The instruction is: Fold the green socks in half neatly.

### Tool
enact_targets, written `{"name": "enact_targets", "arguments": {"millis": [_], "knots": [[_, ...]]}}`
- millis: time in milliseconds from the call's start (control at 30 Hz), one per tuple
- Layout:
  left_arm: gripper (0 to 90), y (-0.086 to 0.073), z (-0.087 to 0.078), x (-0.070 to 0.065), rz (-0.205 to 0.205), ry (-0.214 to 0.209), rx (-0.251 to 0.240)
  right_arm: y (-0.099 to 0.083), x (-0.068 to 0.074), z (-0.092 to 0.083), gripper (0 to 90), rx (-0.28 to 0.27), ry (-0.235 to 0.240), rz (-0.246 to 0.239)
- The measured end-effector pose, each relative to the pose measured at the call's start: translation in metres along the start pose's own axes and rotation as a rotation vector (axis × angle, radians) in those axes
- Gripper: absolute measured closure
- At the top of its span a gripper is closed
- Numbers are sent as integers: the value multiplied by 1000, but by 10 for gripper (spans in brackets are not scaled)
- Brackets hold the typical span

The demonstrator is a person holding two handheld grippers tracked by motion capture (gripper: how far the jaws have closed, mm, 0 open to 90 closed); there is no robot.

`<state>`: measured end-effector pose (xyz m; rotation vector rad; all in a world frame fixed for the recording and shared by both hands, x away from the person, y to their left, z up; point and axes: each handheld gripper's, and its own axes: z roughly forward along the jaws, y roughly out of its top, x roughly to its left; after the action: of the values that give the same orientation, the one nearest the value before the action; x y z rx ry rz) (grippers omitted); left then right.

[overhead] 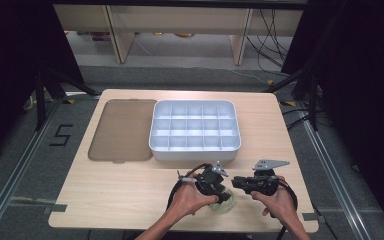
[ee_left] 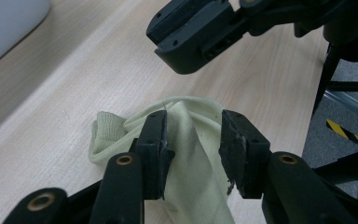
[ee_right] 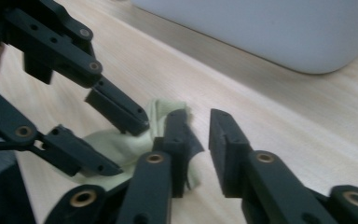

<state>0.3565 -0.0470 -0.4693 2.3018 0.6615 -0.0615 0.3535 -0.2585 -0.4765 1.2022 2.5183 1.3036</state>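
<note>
A small pale yellow-green cloth [overhead: 223, 205] lies crumpled on the wooden table near its front edge. My left gripper [overhead: 223, 196] points down over it. In the left gripper view the left gripper [ee_left: 193, 140] has its jaws apart with the cloth [ee_left: 191, 158] lying between them; the left pad touches the fabric, the right pad stands off it. My right gripper [overhead: 236, 183] comes in from the right, just beside the cloth. In the right gripper view the right gripper [ee_right: 198, 140] is open with bare table between its jaws, and the cloth [ee_right: 107, 144] lies by its left jaw.
A white compartment tray [overhead: 195, 151] stands at the middle of the table, beyond both grippers. Its brownish translucent lid [overhead: 122, 130] lies flat to its left. The table [overhead: 115, 195] ends close behind the hands, and a dark stand's legs flank it.
</note>
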Motion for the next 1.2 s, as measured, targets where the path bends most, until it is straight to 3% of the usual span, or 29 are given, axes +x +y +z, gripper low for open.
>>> {"name": "enact_targets", "arguments": {"millis": [33, 167, 200, 433, 533, 600, 633, 767, 800, 867, 900, 933, 1000, 1033, 1067, 1200], "knots": [[614, 0, 0, 0, 2, 2, 1, -1, 1, 0, 739, -21, 15, 3], [616, 0, 1, -1, 12, 1, 10, 0, 5, -2, 699, -11, 1, -2], [615, 0, 1, -1, 16, 3, 17, -1, 8, -1, 687, -11, 13, 36], [592, 0, 6, -2, 22, 7, 33, -5, 6, 0, 507, -11, -5, 70], [586, 0, 7, -3, 23, 5, 37, -7, 6, 2, 472, -11, -14, 78], [583, 0, 8, -3, 24, 2, 36, -7, 7, 3, 465, 3, -21, 88], [582, 0, 8, -3, 23, 1, 35, -7, 4, 5, 465, 0, -31, 62], [570, -2, 9, -3, 22, 1, 31, -8, 6, 9, 466, 11, -30, 60], [568, -2, 9, -3, 20, 2, 27, -8, 9, 10, 466, 18, -48, 83], [564, -3, 9, -3, 26, 7, 34, -9, 7, 12, 470, 17, -52, 63], [562, -3, 9, -3, 23, 6, 32, -9, 10, 13, 471, 26, -52, 98], [560, -3, 10, -3, 19, 5, 30, -9, 9, 15, 471, 19, -39, 92], [554, -4, 9, -3, 16, 6, 36, -10, 7, 16, 475, 27, -65, 59], [551, -4, 9, -3, 12, 3, 34, -14, -6, 16, 478, 19, 27, -32], [542, -5, 10, -2, 9, -3, 31, -11, 8, 19, 484, 36, -74, 64], [512, -7, 7, -4, 0, 4, 28, -12, 7, 20, 484, 36, -75, 58]]}}
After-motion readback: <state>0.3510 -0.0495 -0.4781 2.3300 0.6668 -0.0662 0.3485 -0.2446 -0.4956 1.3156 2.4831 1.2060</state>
